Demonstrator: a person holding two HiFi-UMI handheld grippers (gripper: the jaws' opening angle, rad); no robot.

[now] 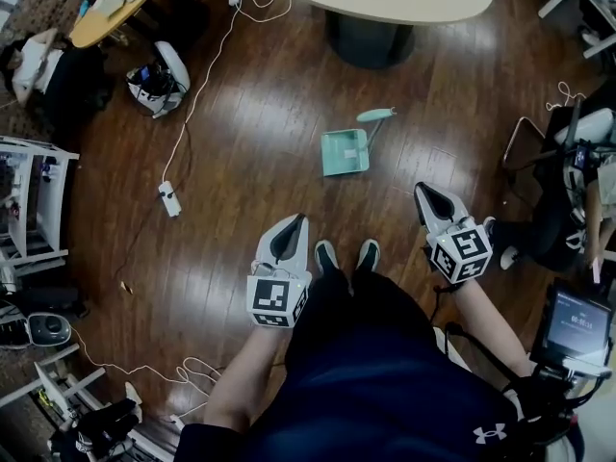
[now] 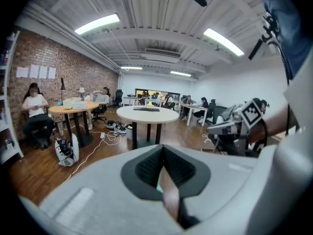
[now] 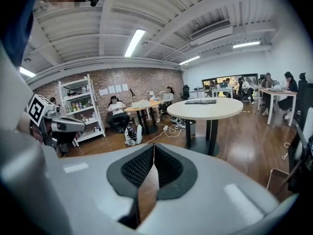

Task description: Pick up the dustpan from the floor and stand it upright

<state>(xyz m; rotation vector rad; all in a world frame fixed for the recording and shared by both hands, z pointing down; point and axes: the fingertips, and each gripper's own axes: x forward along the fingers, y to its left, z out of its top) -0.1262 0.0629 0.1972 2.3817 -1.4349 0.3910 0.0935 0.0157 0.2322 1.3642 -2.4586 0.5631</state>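
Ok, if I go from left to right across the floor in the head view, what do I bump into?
White power strip → left gripper → green dustpan → right gripper.

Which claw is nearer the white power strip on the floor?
Left. The left claw sits right of the power strip; the right claw is farther right, past the shoes.

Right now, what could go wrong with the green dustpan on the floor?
The dustpan is on the floor close ahead of the person's shoes; a step forward might kick it. The left gripper and right gripper both have their fingers shut on nothing, so reaching now would likely just push it. A white cable trails over the floor nearby and could catch a foot.
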